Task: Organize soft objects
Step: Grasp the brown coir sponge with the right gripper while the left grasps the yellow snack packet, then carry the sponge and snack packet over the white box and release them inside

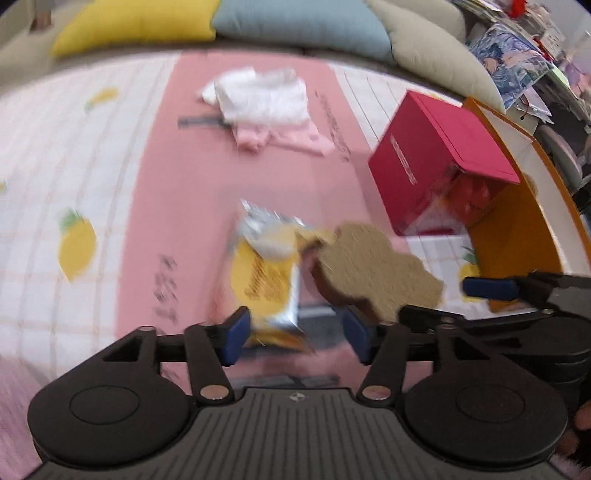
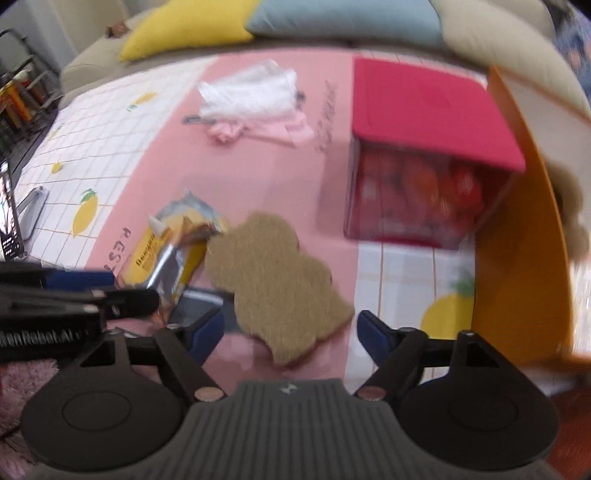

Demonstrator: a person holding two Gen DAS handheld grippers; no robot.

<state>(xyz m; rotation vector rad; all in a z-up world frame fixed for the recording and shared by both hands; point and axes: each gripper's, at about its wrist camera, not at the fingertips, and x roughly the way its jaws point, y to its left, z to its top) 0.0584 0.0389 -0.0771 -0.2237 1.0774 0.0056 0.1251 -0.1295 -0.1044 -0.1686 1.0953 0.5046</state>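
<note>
A tan bear-shaped soft pad (image 1: 376,271) (image 2: 275,280) lies on the pink mat next to a yellow and silver snack wrapper (image 1: 264,273) (image 2: 171,254). My left gripper (image 1: 295,334) is open, with the wrapper's near end between its blue pads. My right gripper (image 2: 291,332) is open, just in front of the pad's near edge. A white and pink cloth pile (image 1: 264,107) (image 2: 255,105) lies farther back on the mat. Both views are blurred.
A red box (image 1: 439,158) (image 2: 424,147) with a clear front stands at the right. An orange-walled bin (image 1: 517,229) (image 2: 517,236) stands beside it. Yellow, blue and beige cushions (image 1: 295,22) line the back. A phone (image 2: 9,221) stands at the left edge.
</note>
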